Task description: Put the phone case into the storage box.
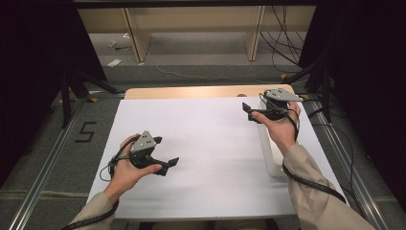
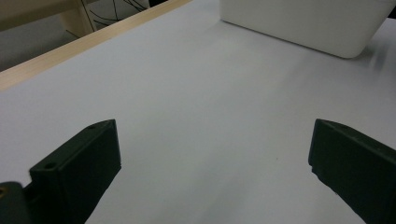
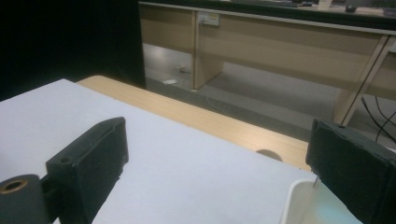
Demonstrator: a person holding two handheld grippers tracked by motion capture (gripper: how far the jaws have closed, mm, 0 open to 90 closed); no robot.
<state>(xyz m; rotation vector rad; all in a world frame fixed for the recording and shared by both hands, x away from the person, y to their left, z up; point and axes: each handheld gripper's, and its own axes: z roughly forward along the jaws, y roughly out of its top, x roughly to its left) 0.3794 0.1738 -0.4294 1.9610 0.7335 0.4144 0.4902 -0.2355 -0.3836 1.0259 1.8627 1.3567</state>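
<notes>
A person sits at a tabletop (image 1: 201, 158) covered in white, with a strip of bare pale wood along its far edge. Each hand holds a black two-jaw gripper, and tan sleeves enter from the bottom of the high view.

The left gripper (image 1: 165, 152) hovers over the near left part of the tabletop, held in the left hand (image 1: 128, 170). Its jaws stand wide apart and hold nothing. In the left gripper view, the same gripper (image 2: 212, 154) looks across bare white surface toward a white rectangular bin (image 2: 303, 23) that sits well apart from it.

The right gripper (image 1: 249, 111) is raised near the far right corner, held in the right hand (image 1: 280, 127), directly above the far end of the white rectangular bin (image 1: 269, 153), which runs along the right edge of the tabletop. Its jaws are also spread wide and empty. In the right gripper view, the right gripper (image 3: 217, 158) frames the wooden edge, with the bin's rim (image 3: 292, 200) just beneath the right jaw.

Beyond the tabletop stands a wooden desk (image 3: 289, 42) on a grey floor.
</notes>
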